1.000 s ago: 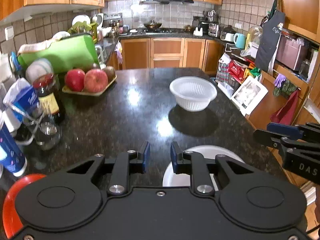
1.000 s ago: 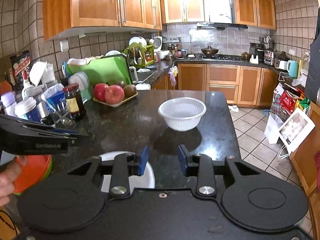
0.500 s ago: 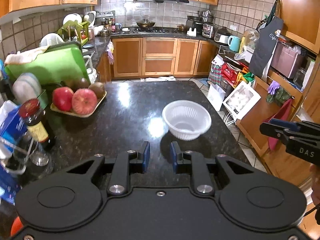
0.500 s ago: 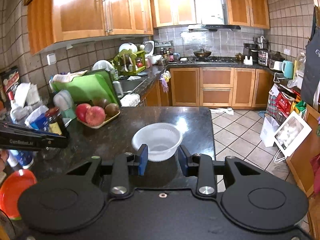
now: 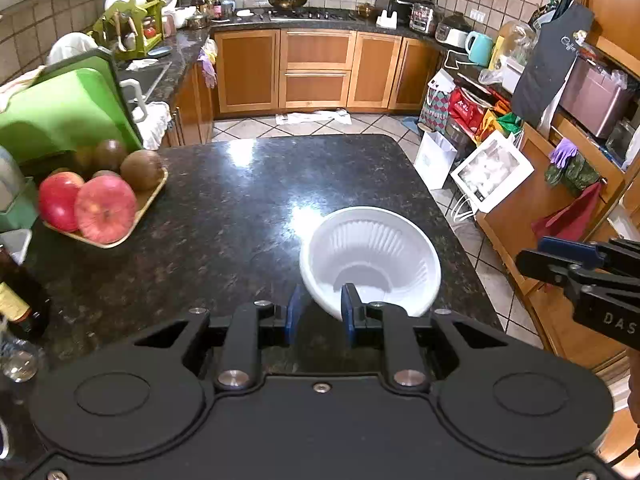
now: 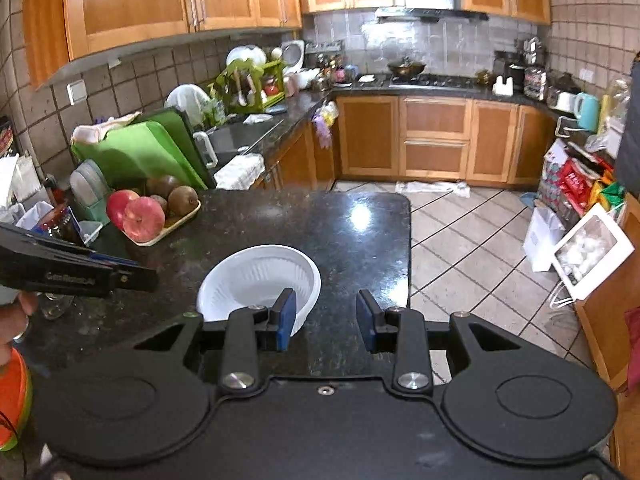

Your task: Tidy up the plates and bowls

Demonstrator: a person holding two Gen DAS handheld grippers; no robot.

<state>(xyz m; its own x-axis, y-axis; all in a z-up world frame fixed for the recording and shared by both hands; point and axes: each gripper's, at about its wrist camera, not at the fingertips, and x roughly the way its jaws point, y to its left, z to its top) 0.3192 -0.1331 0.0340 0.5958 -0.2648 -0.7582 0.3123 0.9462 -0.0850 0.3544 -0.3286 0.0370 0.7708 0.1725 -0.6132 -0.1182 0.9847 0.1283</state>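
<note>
At far left of the left wrist view: a tray of fruit (image 5: 106,208) with red apples and kiwis, resting on the dark granite counter (image 5: 224,216); behind it, a green cutting board (image 5: 60,112). Lower centre: left gripper (image 5: 320,314), jaws narrowly parted and holding nothing, the near rim of the white ribbed bowl (image 5: 370,258) showing in the gap, no pad seen pressing on it. Bowl upright, right of centre, near the counter's right edge. At right edge: right gripper (image 5: 560,256) seen side-on, off the counter.

In the right wrist view, from left: an orange plate (image 6: 12,400) at lower left, left gripper (image 6: 132,276) above, bowl (image 6: 256,280) centre-left, right gripper (image 6: 326,320) parted and empty, left pad overlapping the bowl's rim.
</note>
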